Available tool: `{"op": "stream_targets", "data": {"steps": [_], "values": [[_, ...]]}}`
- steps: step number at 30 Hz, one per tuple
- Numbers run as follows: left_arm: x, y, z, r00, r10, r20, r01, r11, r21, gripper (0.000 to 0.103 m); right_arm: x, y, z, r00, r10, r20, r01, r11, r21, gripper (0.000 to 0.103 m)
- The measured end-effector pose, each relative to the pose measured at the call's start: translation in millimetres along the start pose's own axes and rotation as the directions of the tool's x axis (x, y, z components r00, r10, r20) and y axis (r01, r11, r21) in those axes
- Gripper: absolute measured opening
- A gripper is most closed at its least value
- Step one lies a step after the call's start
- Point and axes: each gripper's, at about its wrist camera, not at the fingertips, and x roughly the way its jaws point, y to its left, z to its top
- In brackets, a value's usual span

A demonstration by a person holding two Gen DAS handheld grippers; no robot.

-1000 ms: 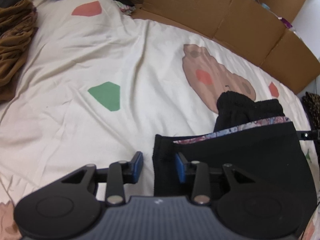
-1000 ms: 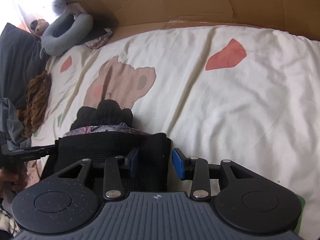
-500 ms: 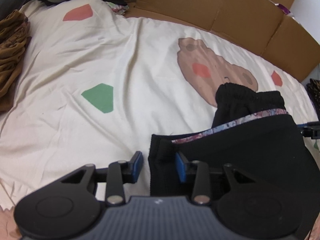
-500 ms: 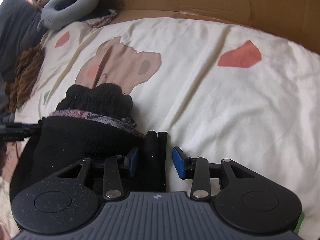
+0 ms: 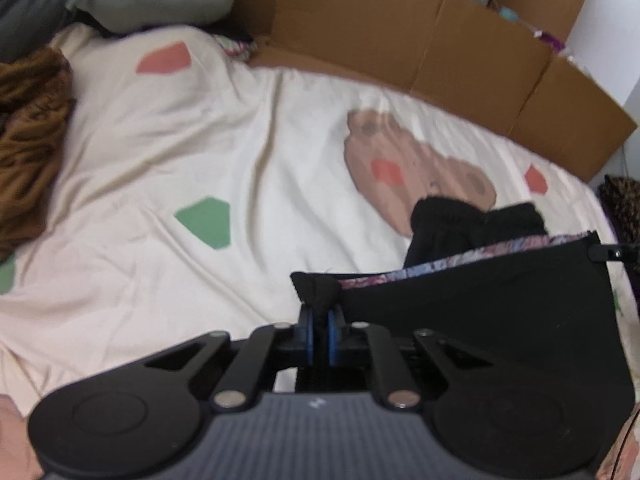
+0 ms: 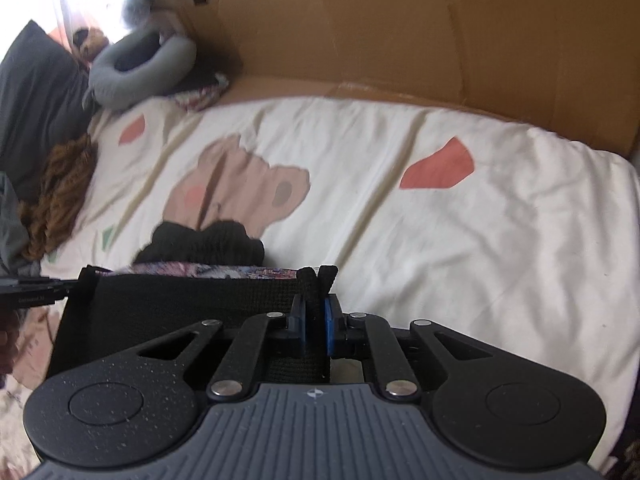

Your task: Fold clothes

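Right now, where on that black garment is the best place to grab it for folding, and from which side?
By its two near corners, coming in from the near edge. The black garment lies spread flat on the bedsheet, so its thick hemmed corners are what can be pinched. The left gripper and the right gripper have just closed on those corners, stretching the edge taut between them.

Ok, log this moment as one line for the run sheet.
step: fold lift | left gripper: just closed on black garment corner | right gripper: just closed on opposite corner | surface: patterned bedsheet
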Motion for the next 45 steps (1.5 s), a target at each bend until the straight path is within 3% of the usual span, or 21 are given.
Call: {"op": "stream_targets", "data": {"steps": [4,11,18,24,37,45], "values": [[-23.4,-2.7,6.0,0.999,-0.002,0.041,0.004,0.999,-0.040,0.007,-17.5,4.8,-1.2,0.999,-0.006,0.043,0.005,1.000,0.008,0.007],[-33.7,-21.1,26.1,0.996,-0.005,0.087,0.004,1.000,0.010,0.007,-36.3,5.6,-0.5,0.995,-0.040,0.094,0.038,0.999,0.025,0.007],[-11.6,-33.1,45.0,0.996,-0.019,0.081,0.012,0.996,0.085,0.007,-39.6,-8.1,1.6,0.994,-0.061,0.096,0.056,0.997,0.055,0.007],[16.2,-33.3,54.5,0.999,-0.018,0.043,0.015,0.997,0.075,0.007,-30.0,-18.4,7.2,0.996,-0.063,0.070,0.058,0.996,0.071,0.007],[34.3,-35.9,63.1,1.000,0.004,0.028,-0.007,0.997,0.080,0.007,-12.2,-24.5,14.7,0.995,-0.084,0.050,0.080,0.995,0.067,0.007],[70.5,-34.0,62.9,0.999,0.011,-0.032,-0.008,0.997,0.083,0.006,17.2,-37.1,9.2,0.994,-0.104,-0.020,0.105,0.991,0.077,0.007]]}}
